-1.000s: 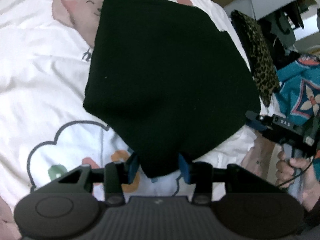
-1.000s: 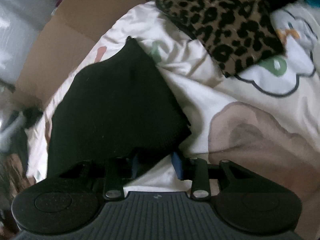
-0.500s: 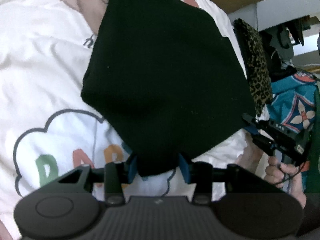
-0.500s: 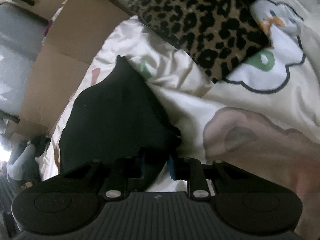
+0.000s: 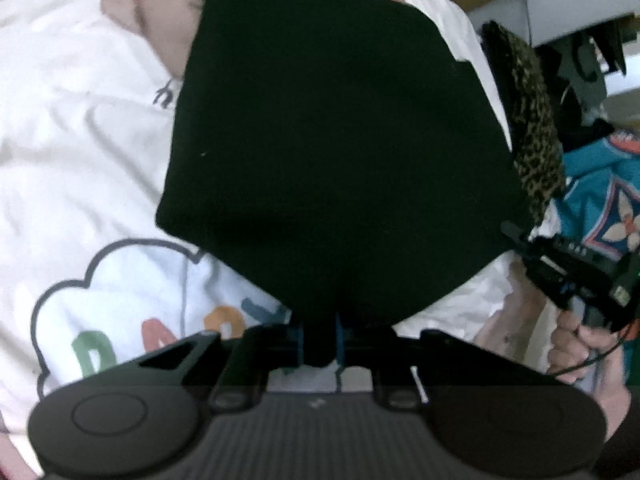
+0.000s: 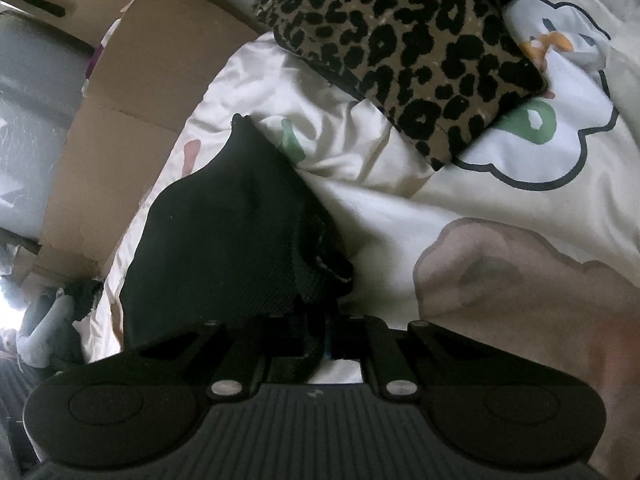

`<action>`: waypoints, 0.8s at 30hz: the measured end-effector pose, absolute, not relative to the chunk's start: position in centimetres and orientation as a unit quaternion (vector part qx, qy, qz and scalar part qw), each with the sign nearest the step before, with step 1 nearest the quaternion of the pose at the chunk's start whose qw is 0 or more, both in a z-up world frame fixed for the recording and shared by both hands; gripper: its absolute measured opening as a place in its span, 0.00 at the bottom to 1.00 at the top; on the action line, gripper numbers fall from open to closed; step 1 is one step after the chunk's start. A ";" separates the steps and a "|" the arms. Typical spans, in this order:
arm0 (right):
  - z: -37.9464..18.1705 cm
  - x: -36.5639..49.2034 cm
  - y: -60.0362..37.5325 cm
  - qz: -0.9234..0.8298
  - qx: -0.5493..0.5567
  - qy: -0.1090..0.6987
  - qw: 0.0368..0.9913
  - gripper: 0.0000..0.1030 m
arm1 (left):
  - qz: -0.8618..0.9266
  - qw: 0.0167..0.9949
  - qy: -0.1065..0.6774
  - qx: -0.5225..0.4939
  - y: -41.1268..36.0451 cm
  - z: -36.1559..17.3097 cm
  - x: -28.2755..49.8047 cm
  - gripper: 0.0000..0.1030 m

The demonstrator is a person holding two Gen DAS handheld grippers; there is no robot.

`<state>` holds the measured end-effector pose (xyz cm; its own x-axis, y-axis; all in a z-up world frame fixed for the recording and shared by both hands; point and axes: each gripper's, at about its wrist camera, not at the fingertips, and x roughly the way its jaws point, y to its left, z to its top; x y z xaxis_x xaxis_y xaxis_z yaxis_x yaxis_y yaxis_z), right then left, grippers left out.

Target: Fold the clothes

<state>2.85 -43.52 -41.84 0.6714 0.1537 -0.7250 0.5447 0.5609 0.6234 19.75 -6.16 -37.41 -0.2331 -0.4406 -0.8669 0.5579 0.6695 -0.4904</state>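
A black garment lies spread on a white printed bedsheet. My left gripper is shut on the garment's near corner. My right gripper is shut on another corner of the black garment, which bunches up just ahead of its fingers. The right gripper also shows in the left wrist view at the garment's right corner, held by a hand.
A leopard-print cushion lies on the sheet behind the garment, also seen in the left wrist view. Cardboard boxes stand past the bed's far edge. A teal patterned cloth lies at the right.
Both grippers have closed from open onto corners of the black garment. The right corner is now bunched and slightly pulled.
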 end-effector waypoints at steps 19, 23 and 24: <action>-39.9 1.4 -42.6 -0.084 0.430 0.410 0.800 0.04 | -0.420 0.579 0.684 0.145 -6.4 -33.6 19.0 0.10; -40.1 1.3 -42.0 -0.077 0.424 0.423 0.797 0.04 | -0.410 0.576 0.691 0.148 -5.4 -33.6 18.6 0.10; -40.1 1.3 -41.8 -0.074 0.423 0.425 0.797 0.04 | -0.406 0.578 0.693 0.146 -5.1 -33.5 18.6 0.10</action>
<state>1.26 -41.78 -40.07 0.6279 0.2415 -0.7398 0.4770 0.6317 0.6111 18.56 -5.11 -33.51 -0.2902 -0.2671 -0.9189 0.6718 0.6270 -0.3944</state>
